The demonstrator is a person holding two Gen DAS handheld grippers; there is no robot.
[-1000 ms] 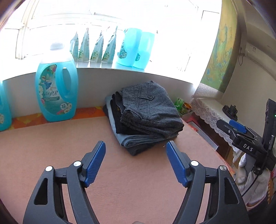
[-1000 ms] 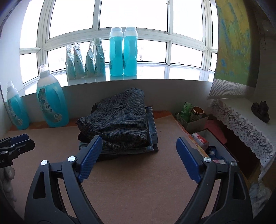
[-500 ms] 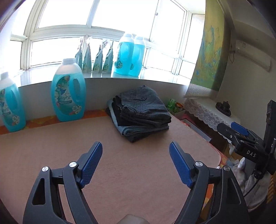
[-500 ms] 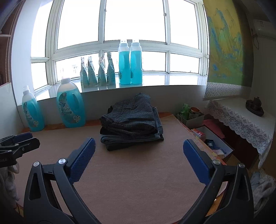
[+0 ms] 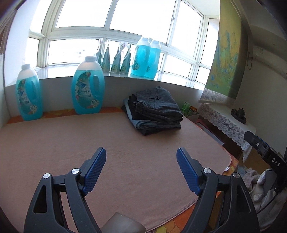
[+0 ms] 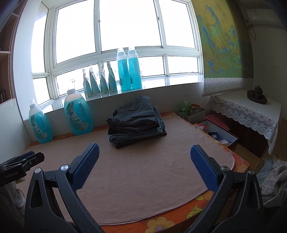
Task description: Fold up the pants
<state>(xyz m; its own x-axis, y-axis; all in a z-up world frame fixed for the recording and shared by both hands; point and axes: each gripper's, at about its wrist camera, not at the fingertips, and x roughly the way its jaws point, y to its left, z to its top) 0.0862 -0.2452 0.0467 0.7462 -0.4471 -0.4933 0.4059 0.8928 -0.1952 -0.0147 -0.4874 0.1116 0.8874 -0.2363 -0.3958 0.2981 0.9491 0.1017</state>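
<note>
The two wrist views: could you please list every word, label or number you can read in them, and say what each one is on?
"DAS": on the right gripper body, left wrist view.
"72": on the big detergent bottle label; its script brand name is too blurred.
Embossed text on the left gripper body: too small.
Pouches: unreadable.

Both views are taken from behind and slightly above a pair of spread blue-padded fingers, aimed forward and slightly downward across the beige mat (image 5: 125, 161) (image 6: 152, 170) toward the window (image 5: 143, 16) (image 6: 125, 23). In the left wrist view the stack of folded pants (image 5: 156, 111) is seen well ahead and right of centre; in the right wrist view the stack (image 6: 136, 120) lies ahead near centre. The mat, stack, window sill bottles and lace-covered side table (image 5: 224, 121) (image 6: 242, 109) are shared. Part of the other gripper is caught at each view's edge.
</note>
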